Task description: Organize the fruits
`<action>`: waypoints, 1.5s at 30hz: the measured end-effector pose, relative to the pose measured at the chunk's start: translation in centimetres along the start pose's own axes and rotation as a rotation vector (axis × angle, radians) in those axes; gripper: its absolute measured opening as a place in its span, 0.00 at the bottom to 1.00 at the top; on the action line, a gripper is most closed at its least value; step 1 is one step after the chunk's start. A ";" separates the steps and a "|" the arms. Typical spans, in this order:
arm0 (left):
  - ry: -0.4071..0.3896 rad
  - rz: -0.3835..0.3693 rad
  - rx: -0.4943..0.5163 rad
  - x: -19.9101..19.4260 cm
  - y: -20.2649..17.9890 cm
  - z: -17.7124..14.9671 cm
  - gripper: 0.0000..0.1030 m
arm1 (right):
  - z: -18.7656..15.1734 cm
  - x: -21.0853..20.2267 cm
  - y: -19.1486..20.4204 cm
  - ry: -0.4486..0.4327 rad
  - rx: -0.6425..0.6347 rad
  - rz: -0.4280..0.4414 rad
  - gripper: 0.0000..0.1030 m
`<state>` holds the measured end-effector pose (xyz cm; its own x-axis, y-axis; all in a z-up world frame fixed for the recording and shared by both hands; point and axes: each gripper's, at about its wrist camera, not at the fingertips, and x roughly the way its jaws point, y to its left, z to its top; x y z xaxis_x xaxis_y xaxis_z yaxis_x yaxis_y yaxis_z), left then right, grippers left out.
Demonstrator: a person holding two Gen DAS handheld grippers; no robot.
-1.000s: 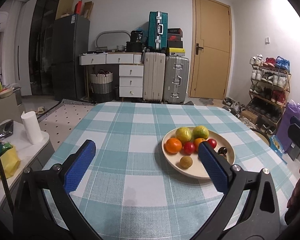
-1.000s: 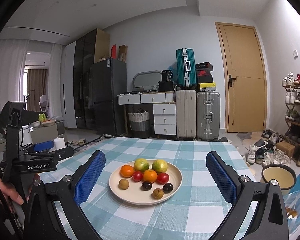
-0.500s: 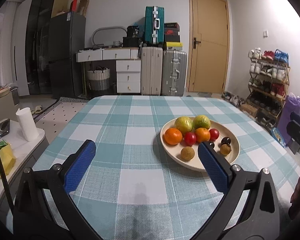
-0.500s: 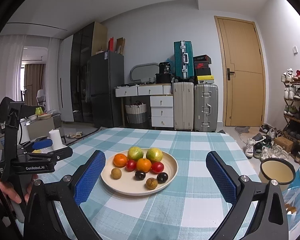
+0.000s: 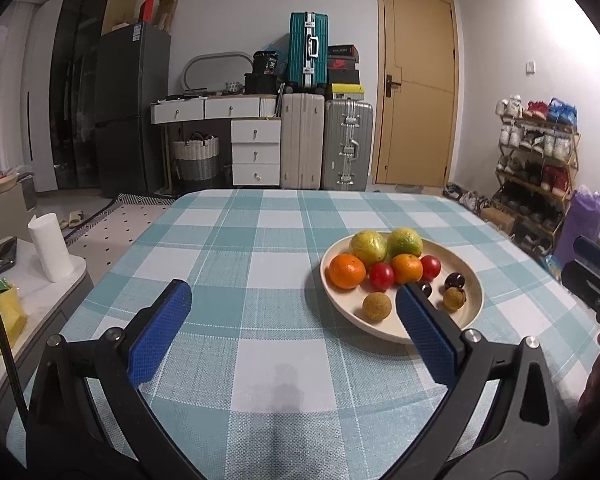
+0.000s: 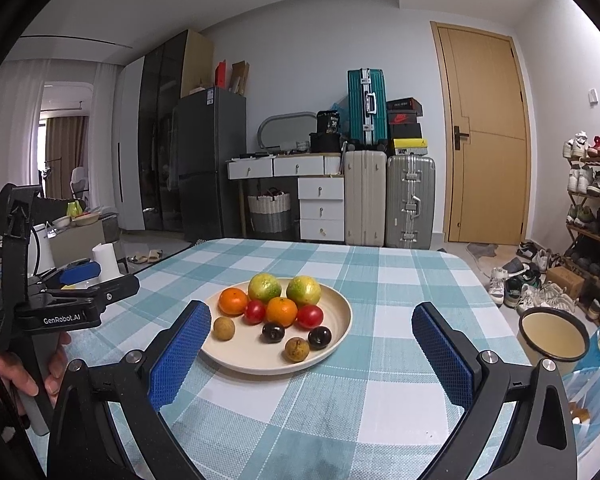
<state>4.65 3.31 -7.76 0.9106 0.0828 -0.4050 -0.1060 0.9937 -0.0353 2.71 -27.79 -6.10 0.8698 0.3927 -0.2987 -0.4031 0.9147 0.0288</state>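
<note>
1. Left tool (image 5: 292,304), black frame with blue textured pads: spread wide, holding nothing, poised low over the near part of the bench. A hand (image 6: 40,364) grips its handle.
2. Right tool (image 6: 312,330), same make: spread wide, empty, facing the plate head-on.
3. Bench (image 6: 380,400) under a teal-and-white checked cloth; bare cloth lies between both tools and the plate.
4. Shallow round cream plate (image 6: 336,336), resting flat near the middle of the bench, carrying all the fruit.
5. Front row: two small brown rough-skinned round fruits (image 6: 297,349), lying apart; likely light with a brittle shell, so a gentle pinch across the middle suits.
6. Two dark glossy round fruits (image 6: 319,337): probably slick and soft, apt to roll.
7. Two red tomatoes (image 6: 310,316): thin-skinned, easily bruised.
8. Two orange mandarins (image 6: 281,311): fairly firm, with a dimpled skin that should give good purchase.
9. Back row: two green-yellow citrus fruits (image 6: 303,290), largest and probably heaviest; take across the widest part.
10. Beyond the bench: suitcases, white drawers and a wooden door.
</note>
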 end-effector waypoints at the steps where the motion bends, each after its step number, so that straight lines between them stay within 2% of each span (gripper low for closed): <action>1: 0.005 0.013 0.013 0.2 -0.3 -0.1 0.99 | 0.0 0.1 0.0 0.010 0.001 -0.001 1.00; 7: 0.021 0.034 0.036 0.8 -0.8 0.1 0.99 | 0.0 0.4 0.6 0.021 -0.027 -0.016 1.00; 13: -0.041 0.035 -0.009 -0.4 0.1 0.0 0.99 | -0.1 0.4 0.6 0.023 -0.016 -0.023 1.00; 20: -0.091 0.033 0.014 -1.7 -0.2 0.0 0.99 | -0.1 0.6 0.7 0.022 -0.018 -0.024 1.00; 45: -0.093 0.033 0.008 -1.8 0.0 0.2 0.99 | -0.1 0.5 0.7 0.021 -0.021 -0.025 1.00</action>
<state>3.13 3.18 -6.88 0.9400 0.1215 -0.3188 -0.1336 0.9909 -0.0162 2.86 -26.97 -6.34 0.8735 0.3679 -0.3188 -0.3877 0.9218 0.0015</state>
